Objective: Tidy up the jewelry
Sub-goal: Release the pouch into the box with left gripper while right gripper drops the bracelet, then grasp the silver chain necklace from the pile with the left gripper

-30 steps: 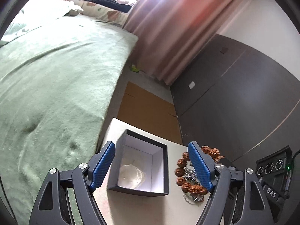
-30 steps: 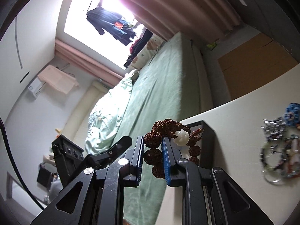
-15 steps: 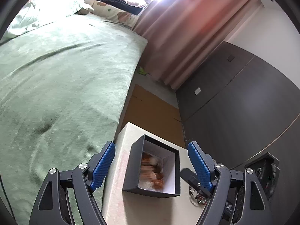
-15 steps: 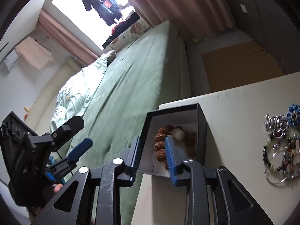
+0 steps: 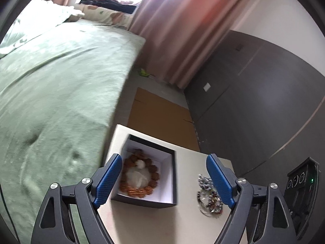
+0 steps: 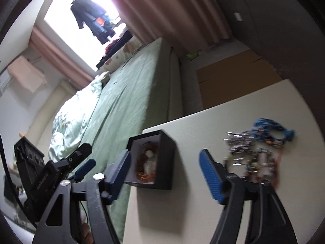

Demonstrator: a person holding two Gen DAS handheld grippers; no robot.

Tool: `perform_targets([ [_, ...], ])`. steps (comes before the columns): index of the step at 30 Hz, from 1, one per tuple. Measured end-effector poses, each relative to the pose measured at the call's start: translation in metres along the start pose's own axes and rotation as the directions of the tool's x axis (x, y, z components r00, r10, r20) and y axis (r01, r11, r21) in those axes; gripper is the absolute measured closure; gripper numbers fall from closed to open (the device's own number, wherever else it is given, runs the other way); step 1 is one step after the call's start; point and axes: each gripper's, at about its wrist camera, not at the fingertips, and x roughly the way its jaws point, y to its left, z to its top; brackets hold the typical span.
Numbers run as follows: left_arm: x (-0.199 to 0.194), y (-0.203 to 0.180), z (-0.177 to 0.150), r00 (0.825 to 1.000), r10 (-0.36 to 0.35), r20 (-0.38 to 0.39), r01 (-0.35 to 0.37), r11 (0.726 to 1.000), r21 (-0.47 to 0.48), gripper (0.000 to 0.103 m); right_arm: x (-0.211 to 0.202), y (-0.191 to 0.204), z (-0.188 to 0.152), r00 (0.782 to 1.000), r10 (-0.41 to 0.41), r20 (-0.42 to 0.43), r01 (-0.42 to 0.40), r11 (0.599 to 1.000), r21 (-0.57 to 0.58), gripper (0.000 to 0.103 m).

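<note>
A black box with white lining [image 5: 169, 200] [image 6: 166, 160] stands on the cream table [image 5: 146, 223] [image 6: 203, 126]. A brown beaded bracelet with a white bead [image 5: 140, 178] [image 6: 147, 163] lies inside it. A pile of loose jewelry [image 5: 209, 196] [image 6: 256, 154], with silver pieces and a blue bracelet [image 6: 270, 131], lies right of the box. My left gripper [image 5: 165, 180] is open and empty, held above the box and pile. My right gripper [image 6: 165, 172] is open and empty, in front of the box. The left gripper also shows in the right wrist view [image 6: 81, 162], left of the box.
A bed with a green cover [image 5: 50, 93] [image 6: 130, 93] runs along the table's left edge. Brown cardboard [image 5: 160, 118] [image 6: 233, 81] lies on the floor beyond the table. Dark cabinets [image 5: 254, 105] stand on the right, pink curtains [image 5: 178, 30] behind.
My right gripper was shut on the brown bracelet above the box. It opened and pulled back; the bracelet now lies in the box. The left gripper shifted slightly.
</note>
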Motion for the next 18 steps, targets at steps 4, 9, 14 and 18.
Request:
perform_targets([
  [4, 0.007, -0.027, -0.011, 1.0, -0.012, -0.015, 0.013, 0.998, 0.068, 0.018, -0.024, -0.015, 0.007, 0.998, -0.037, 0.041, 0.036, 0.999, 0.013, 0.02],
  [9, 0.017, -0.054, -0.026, 0.999, -0.009, -0.04, 0.015, 0.988, 0.153, 0.018, -0.042, -0.037, 0.019, 0.997, -0.066, 0.043, 0.064, 0.997, 0.046, 0.008],
  [14, 0.028, -0.071, -0.032, 0.998, 0.028, -0.058, -0.017, 0.982, 0.188, 0.018, -0.052, -0.061, 0.029, 0.995, -0.091, 0.033, 0.088, 0.992, 0.09, 0.008],
  [18, 0.04, -0.084, -0.033, 0.995, 0.044, -0.091, -0.025, 0.979, 0.201, 0.018, -0.057, -0.082, 0.033, 0.994, -0.111, 0.016, 0.108, 0.986, 0.128, 0.008],
])
